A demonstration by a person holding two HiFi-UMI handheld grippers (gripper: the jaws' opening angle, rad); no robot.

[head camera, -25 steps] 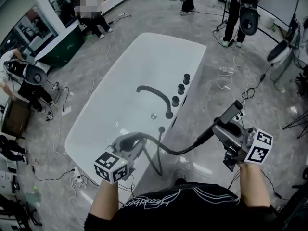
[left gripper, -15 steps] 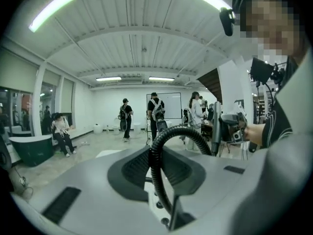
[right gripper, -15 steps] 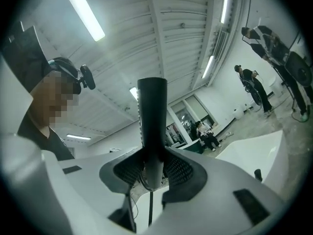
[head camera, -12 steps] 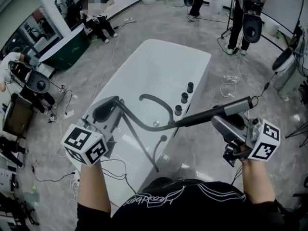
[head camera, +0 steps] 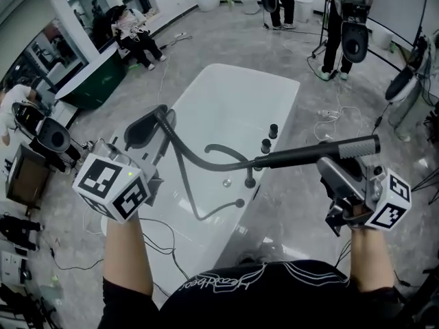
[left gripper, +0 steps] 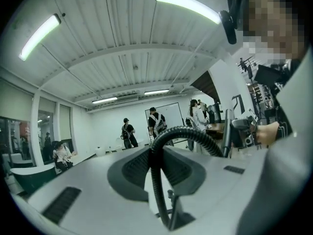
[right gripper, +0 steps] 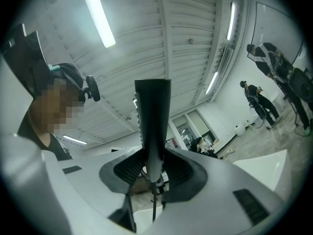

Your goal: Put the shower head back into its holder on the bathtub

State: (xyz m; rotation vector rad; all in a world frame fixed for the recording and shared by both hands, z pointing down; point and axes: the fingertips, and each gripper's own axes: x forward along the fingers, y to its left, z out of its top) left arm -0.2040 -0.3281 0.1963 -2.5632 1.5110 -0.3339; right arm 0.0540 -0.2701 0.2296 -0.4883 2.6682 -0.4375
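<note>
Shower head (head camera: 302,155) is up in the air right now, not sitting in any fitting on the bathtub (head camera: 233,94). It's a dark stick-type one, lying roughly level out past the tub's rim, at about 3 o'clock from the faucet spout (head camera: 230,149). The right gripper (head camera: 333,157), down at 4 o'clock in the head view, has its fingers (right gripper: 230,180) clamped on the handle, which stands straight up between them in the right gripper view. The left gripper (head camera: 154,123), over at 9 o'clock, is closed on the hose (head camera: 188,157), and its own view shows the ribbed hose pinched between the pads. From there the hose swoops across to the shower head's end, and another stretch drops to the tub rim at 6 o'clock from the spout. Two knobs (head camera: 273,130) sit on the rim at 2 o'clock from the spout. People (head camera: 339,19) stand around at 12 to 1 o'clock.
</note>
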